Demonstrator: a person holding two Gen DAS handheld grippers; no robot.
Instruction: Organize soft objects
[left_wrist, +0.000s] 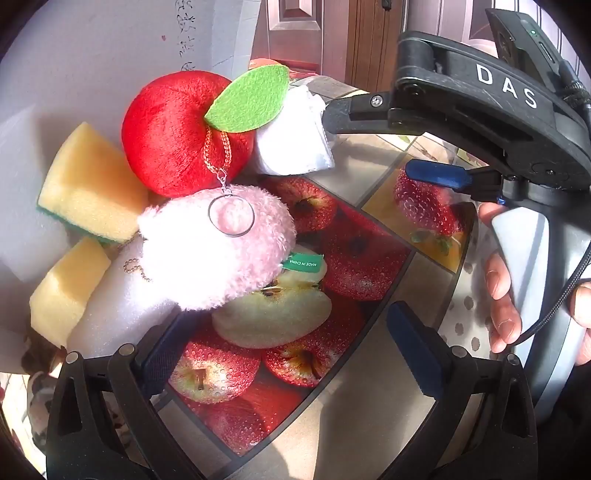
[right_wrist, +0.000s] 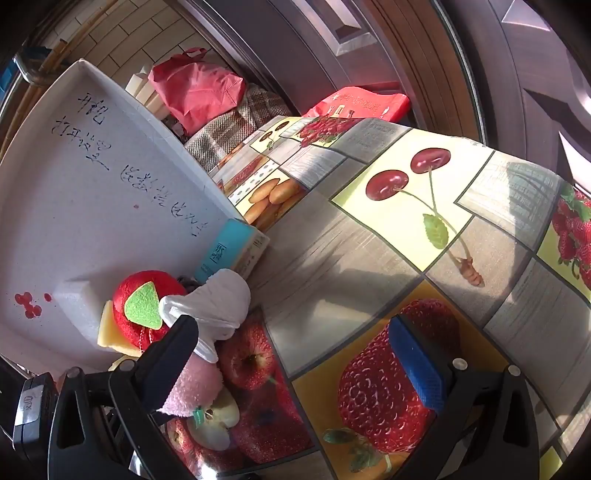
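On the table covered with a glossy fruit-print oilcloth (left_wrist: 373, 162), the soft things lie together in a heap against a white foam board with black handwriting (right_wrist: 92, 206). In the left wrist view, a red plush apple with a green felt leaf (left_wrist: 173, 136) sits at about eleven o'clock, and its chain with a metal key ring (left_wrist: 231, 216) hangs down over a fluffy pink plush toy (left_wrist: 214, 251) near the centre. At nine o'clock from the pink toy are two yellow sponge blocks with a green scouring side (left_wrist: 88, 184), and a white foam piece (left_wrist: 118, 306) lies at about eight o'clock, touching the toy. A folded white cloth (left_wrist: 295, 136) rests just beside the apple, at one o'clock from the pink toy. The left gripper (left_wrist: 295, 350) hovers above the printed apples with its jaws wide open and holds nothing; its left finger is close to the pink toy. The right gripper (left_wrist: 365, 144) comes in from three o'clock, also spread wide and empty, and its upper finger tip touches the white cloth. In the right wrist view, the right gripper's left finger lies over the cloth and the pink toy, while its blue-padded finger (right_wrist: 417, 365) stands over the printed strawberry.
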